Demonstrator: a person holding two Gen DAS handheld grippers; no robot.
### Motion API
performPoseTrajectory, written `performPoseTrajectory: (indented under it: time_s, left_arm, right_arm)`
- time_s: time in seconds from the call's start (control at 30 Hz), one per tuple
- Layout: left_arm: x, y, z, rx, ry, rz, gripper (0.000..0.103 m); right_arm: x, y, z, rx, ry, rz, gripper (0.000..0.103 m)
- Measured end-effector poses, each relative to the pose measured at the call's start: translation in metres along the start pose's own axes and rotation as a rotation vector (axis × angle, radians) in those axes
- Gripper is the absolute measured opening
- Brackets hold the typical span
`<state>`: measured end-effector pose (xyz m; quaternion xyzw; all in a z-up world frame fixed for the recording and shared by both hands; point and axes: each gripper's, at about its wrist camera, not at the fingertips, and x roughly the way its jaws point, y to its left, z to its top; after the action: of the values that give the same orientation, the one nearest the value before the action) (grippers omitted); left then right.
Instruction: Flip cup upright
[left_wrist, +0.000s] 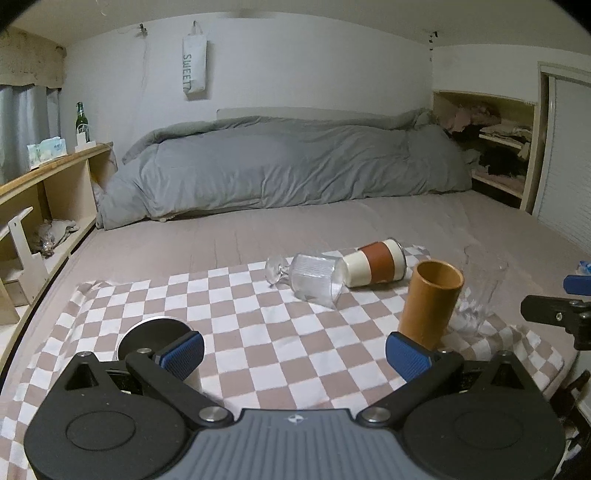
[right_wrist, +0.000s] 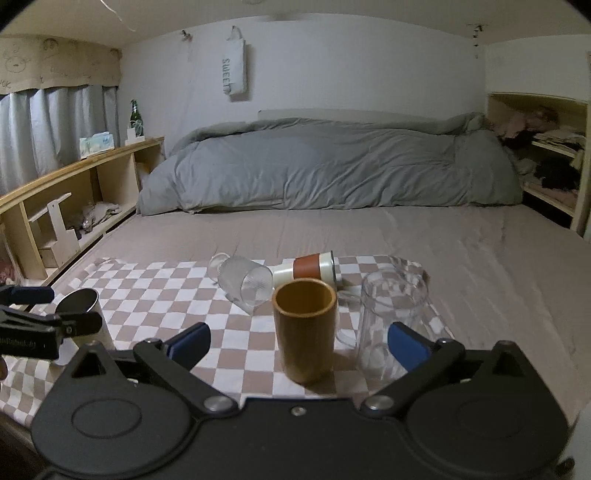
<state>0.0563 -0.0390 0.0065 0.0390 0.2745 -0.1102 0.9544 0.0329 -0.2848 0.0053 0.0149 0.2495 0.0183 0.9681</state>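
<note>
White wall, grey duvet on bed, wooden shelf, grey curtains

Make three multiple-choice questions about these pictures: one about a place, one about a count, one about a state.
1. Where does the clear mug stand?
A. right of the bamboo cup
B. on the shelf
C. on the duvet

2. How many cups lie on their side?
A. none
B. two
C. four

3. How are the fingers of the right gripper?
A. shut on a cup
B. apart, holding nothing
C. out of view

Answers:
1 A: it stands beside the bamboo cup on the checkered cloth.
2 B: the ribbed glass and the banded cup lie tipped over.
3 B: the right gripper shows spread fingers.
</note>
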Motion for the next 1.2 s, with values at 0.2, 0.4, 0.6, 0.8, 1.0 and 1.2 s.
performPoseTrajectory:
  time_s: [0.2,0.4,0.6,0.8,1.0,1.2]
  left_arm:
    - [-0.013,-0.007,-0.013,0.009,-0.003,-0.012,0.103]
    - [-0.021,-0.006,-0.020,-0.001,-0.014,0.005,0.103]
    - [-0.022,-0.002,-0.023,-0.016,-0.007,0.021,0.103]
    - [-0.022,-0.002,-0.024,-0.016,-0.002,0.033,0.103]
    - [-0.022,-0.001,-0.025,-0.017,-0.002,0.033,0.103]
    - [-0.022,-0.001,-0.025,-0.016,0.000,0.034,0.103]
  right_arm:
    - [-0.011,0.003,-0.014,0.022,-0.015,-0.025,0.103]
    - [-0.014,0.013,-0.024,-0.008,-0.011,-0.032,0.103]
    - [-0.016,0.020,-0.032,-0.008,0.007,-0.024,0.103]
    - [-0.016,0.022,-0.035,-0.009,0.008,-0.028,0.103]
    - [-0.017,0.024,-0.037,-0.007,0.010,-0.035,0.103]
    - [-0.016,0.023,-0.037,-0.004,0.011,-0.037,0.103]
